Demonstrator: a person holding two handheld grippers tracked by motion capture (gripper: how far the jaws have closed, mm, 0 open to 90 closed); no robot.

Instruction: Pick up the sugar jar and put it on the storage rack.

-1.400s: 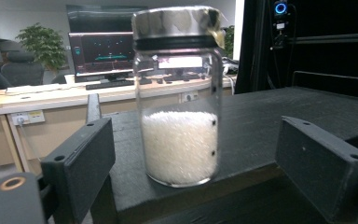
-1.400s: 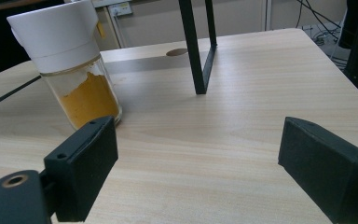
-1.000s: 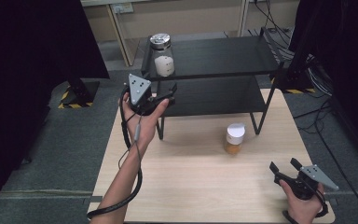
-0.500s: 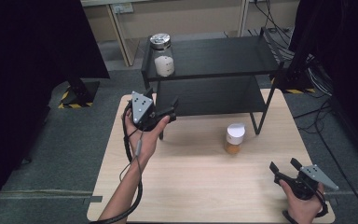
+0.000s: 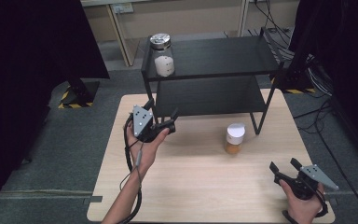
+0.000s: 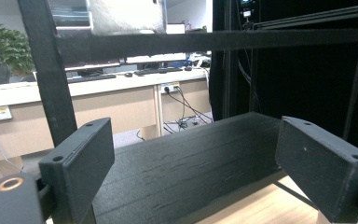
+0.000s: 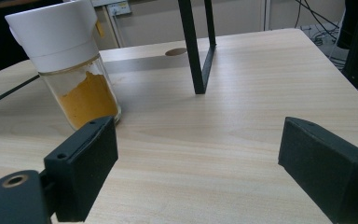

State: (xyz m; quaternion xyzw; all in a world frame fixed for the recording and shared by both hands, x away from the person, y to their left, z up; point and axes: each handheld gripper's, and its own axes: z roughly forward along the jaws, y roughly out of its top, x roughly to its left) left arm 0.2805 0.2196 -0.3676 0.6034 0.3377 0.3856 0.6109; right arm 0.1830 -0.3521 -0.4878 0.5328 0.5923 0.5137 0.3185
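A black two-level shelf (image 5: 214,56) stands at the far side of the wooden table (image 5: 205,182). A glass jar with a silver lid (image 5: 161,54) and white contents sits on the top shelf's left end. A jar of orange powder with a white lid (image 5: 235,138) (image 7: 70,70) stands on the table near the shelf's right leg. My left gripper (image 5: 161,115) is open and empty, held before the lower shelf (image 6: 191,163). My right gripper (image 5: 284,165) is open and empty near the front right corner, the orange jar ahead of its left jaw.
The shelf's right leg (image 7: 198,46) stands on the table beyond my right gripper. A cable (image 5: 133,161) trails from the left gripper along the forearm. Grey floor surrounds the table, with desks and cables behind the shelf.
My left gripper has drawn back from the shelf toward the near side of the table and lowered. The right gripper has stayed still.
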